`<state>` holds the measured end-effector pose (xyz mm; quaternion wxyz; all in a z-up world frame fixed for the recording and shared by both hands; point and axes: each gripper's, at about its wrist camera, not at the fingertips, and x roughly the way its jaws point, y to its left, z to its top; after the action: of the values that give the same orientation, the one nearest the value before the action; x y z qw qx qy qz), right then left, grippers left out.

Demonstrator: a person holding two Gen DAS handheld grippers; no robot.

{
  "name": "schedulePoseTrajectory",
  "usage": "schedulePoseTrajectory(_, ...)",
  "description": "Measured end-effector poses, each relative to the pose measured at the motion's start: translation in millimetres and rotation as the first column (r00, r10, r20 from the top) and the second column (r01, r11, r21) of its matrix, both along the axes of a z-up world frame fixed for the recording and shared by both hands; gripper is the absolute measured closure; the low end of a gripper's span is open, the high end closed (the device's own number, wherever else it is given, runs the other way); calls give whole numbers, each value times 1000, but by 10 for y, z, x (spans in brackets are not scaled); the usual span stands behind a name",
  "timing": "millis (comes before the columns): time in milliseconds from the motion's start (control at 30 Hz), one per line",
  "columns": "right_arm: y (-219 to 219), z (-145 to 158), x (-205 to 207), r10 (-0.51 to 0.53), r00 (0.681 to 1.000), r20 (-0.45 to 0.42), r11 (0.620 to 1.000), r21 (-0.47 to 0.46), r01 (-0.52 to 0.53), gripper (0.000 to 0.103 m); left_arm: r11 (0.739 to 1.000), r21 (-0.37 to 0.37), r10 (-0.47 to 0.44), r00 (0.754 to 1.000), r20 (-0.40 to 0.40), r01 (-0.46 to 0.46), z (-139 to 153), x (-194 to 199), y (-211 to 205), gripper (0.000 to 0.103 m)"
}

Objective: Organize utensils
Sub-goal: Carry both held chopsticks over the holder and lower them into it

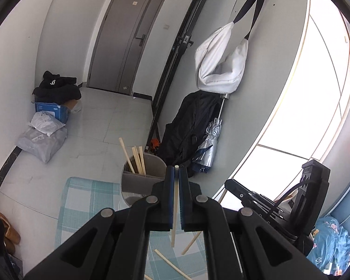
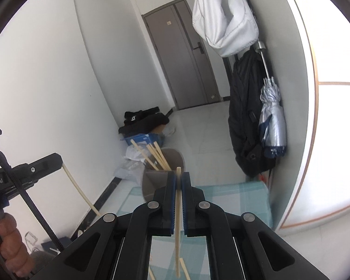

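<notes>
Straight ahead of both grippers, blocked by a grey holder (image 1: pixel 142 177) bristling with upright chopsticks (image 1: pixel 135 156). Open air above those tips. Left of the holder, bare checked cloth (image 1: pixel 86 198), free to cross. On the near cloth, loose chopsticks (image 1: pixel 172 264) scattered in the way. To the right, hemmed in by a black bag (image 1: pixel 186 130) and folded umbrella (image 1: pixel 207 144) against the wall.
</notes>
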<state>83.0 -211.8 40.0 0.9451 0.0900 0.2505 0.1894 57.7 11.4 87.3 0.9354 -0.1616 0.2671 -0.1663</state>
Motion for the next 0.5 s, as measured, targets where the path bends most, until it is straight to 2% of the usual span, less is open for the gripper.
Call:
schedulePoseTrajectory(267,89,583,334,17,994,110,999,-39,-13,99,990,-124,60,998,-16,-61,106,474,225,103)
schedulePoseTrajectory(500,309,858,742,66,980,186,996,-78,-52,99,981,-166,95,995,-16,-96,99,860,346,103)
